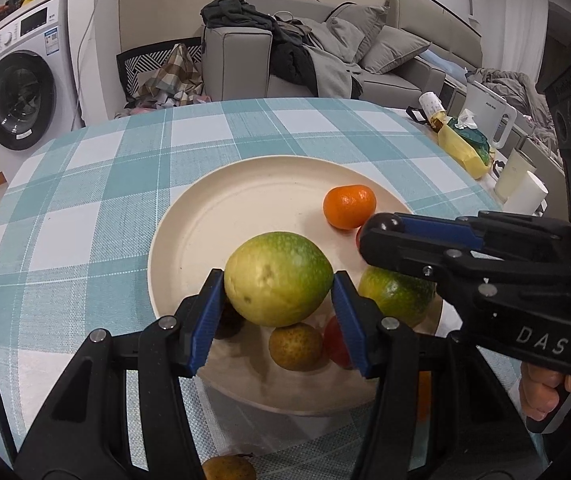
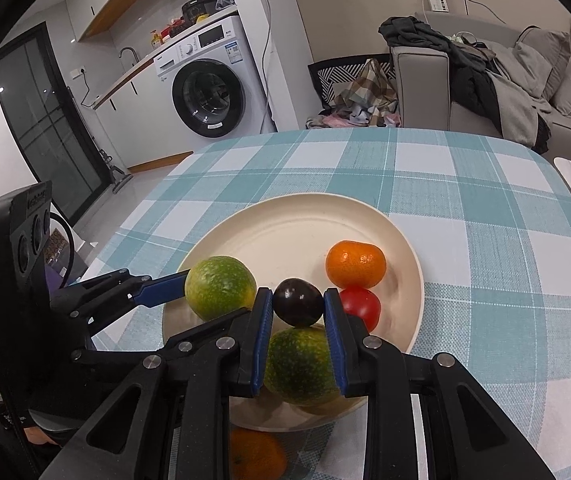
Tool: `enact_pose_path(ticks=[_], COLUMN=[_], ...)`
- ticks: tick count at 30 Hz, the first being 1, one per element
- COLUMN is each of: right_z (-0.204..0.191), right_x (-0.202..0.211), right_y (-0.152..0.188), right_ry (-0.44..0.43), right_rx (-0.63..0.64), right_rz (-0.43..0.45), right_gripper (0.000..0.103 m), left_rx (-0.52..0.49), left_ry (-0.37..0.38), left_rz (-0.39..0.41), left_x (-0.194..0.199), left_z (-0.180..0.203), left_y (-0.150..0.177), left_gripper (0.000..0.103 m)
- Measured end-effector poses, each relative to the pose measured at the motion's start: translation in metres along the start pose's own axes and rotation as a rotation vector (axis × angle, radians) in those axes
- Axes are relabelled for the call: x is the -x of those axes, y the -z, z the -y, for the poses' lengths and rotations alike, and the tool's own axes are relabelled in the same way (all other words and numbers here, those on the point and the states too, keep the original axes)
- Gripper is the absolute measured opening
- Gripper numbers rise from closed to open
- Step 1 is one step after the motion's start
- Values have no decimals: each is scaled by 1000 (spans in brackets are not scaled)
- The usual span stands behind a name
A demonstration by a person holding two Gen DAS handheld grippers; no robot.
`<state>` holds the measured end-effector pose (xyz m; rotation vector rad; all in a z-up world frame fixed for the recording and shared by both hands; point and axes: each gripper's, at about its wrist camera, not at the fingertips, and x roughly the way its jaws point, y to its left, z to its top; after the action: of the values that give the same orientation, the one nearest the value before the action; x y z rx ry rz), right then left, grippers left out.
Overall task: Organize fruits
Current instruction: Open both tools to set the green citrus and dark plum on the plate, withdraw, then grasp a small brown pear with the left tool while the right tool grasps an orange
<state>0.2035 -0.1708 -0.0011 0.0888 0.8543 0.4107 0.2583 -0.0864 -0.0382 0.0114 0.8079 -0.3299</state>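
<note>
My left gripper (image 1: 275,280) is shut on a green-yellow citrus fruit (image 1: 277,278) and holds it above the cream plate (image 1: 213,216). My right gripper (image 2: 298,307) is shut on a dark plum (image 2: 298,307) over the same plate (image 2: 285,224). On the plate lie an orange mandarin (image 2: 355,263), a red fruit (image 2: 361,306), a second green citrus (image 2: 299,366), and in the left wrist view a small brown fruit (image 1: 295,346). The held green citrus also shows in the right wrist view (image 2: 219,293). The right gripper shows in the left wrist view (image 1: 381,226).
The plate sits on a teal checked tablecloth (image 1: 105,184). An orange fruit (image 2: 255,454) and a brownish fruit (image 1: 229,468) lie off the plate at the near edge. White cups (image 1: 521,186), a kettle (image 1: 489,114) and a yellow bag (image 1: 459,148) stand at the right. A sofa and washing machine are behind.
</note>
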Motion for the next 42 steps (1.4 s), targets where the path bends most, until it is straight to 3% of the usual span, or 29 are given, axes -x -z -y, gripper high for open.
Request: enact_pose_path(ticks=[11,22,24,28,31,36,42], right_z=[1,4,4,8,9,10,10], right_x=[-5,11,16,30,40,51,59], right_y=[1,6,8,12,17,25,37], right_ry=[14,18,24,23,22,12,7], right_rx=[4,-7,-9,-26,-32,-44,-56], right_rz=[-15,33,43,66,80,89,97], right_gripper=[27,57,66,87,96,101,103], left_rx=[-12,8,14,34,36,28,35], left_ry=[-5,-3,-7,-18,-21,-47,-63], left_rz=[1,29,38,61,78,102,127], left_x=[-2,12,18,32,43,62,84], left_z=[1,-4,-6,-9,-9,-8,-8], left_y=[1,2,2,3,5,14,28], left_gripper=[52,53,58,82,85,102,102])
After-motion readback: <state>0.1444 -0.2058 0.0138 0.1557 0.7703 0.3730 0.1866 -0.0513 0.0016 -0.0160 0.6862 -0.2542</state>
